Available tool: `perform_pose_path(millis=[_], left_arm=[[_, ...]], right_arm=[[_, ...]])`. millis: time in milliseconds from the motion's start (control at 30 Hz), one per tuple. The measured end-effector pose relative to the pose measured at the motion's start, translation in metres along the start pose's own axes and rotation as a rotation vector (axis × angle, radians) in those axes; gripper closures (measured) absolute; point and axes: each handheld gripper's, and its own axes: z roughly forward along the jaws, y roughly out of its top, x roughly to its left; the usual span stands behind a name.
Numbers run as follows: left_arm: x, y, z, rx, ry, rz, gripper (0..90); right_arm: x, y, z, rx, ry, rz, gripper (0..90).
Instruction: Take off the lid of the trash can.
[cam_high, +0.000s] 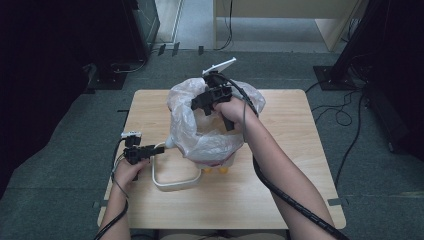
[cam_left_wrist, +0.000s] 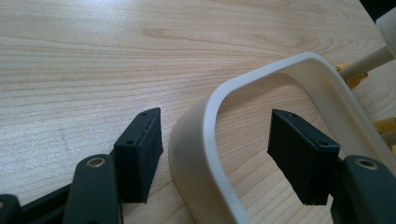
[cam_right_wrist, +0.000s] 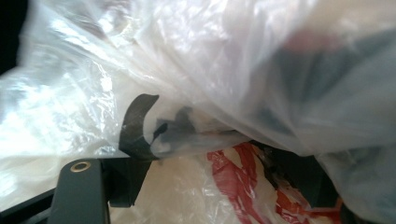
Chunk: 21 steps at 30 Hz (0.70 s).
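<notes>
Left hand-held gripper (cam_high: 150, 150) sits low on the counter (cam_high: 300, 150) with its jaws spread around the near side of the bin's white handle (cam_left_wrist: 201, 140). One pad is outside the loop, the other inside, and neither one touches it, so it's released and just straddling. The handle lies flat on the wood and runs back toward the bin (cam_high: 222, 162).

Right hand-held gripper (cam_high: 202, 105) is up at the bin's mouth, buried in the clear bag (cam_high: 187, 130). From its own camera the film drapes right over the jaws, and they look parted. I can't see the pads pinching any plastic, so I'd call it let go, though the bag hides a lot.

The bag itself stands in the bin near the middle of the counter. It is puffed up and bunched around the rim, and some red print (cam_right_wrist: 243, 186) shows through the film lower down.

Progress-wise I'd say it's partway. The bag is in and roughly opened, but the edge looks crumpled rather than folded neatly over the rim all the way round. What's left, as far as I can judge, is pulling the far and near edges down and smoothing them.
</notes>
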Motion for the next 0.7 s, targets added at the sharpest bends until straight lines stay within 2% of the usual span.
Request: perform_pose_path(millis=[100, 300, 467, 600, 700], left_arm=[[0.0, 0.0, 0.0, 0.0, -0.001, 0.0, 35.6], [0.0, 0.0, 0.0, 0.002, 0.003, 0.006, 35.6], [0.0, 0.0, 0.0, -0.001, 0.0, 0.002, 35.7], [0.0, -0.001, 0.0, 0.001, 0.001, 0.01, 35.6], [0.0, -0.001, 0.0, -0.002, 0.001, 0.005, 35.7]], right_arm=[[0.002, 0.0, -0.01, -0.012, 0.002, 0.026, 29.8], [0.005, -0.001, -0.026, -0.016, -0.011, 0.023, 29.5], [0.002, -0.007, -0.029, 0.004, -0.001, 0.031, 28.2], [0.002, -0.013, -0.028, -0.011, -0.008, 0.008, 28.1], [0.004, -0.014, -0.034, 0.0, 0.007, 0.024, 28.2]])
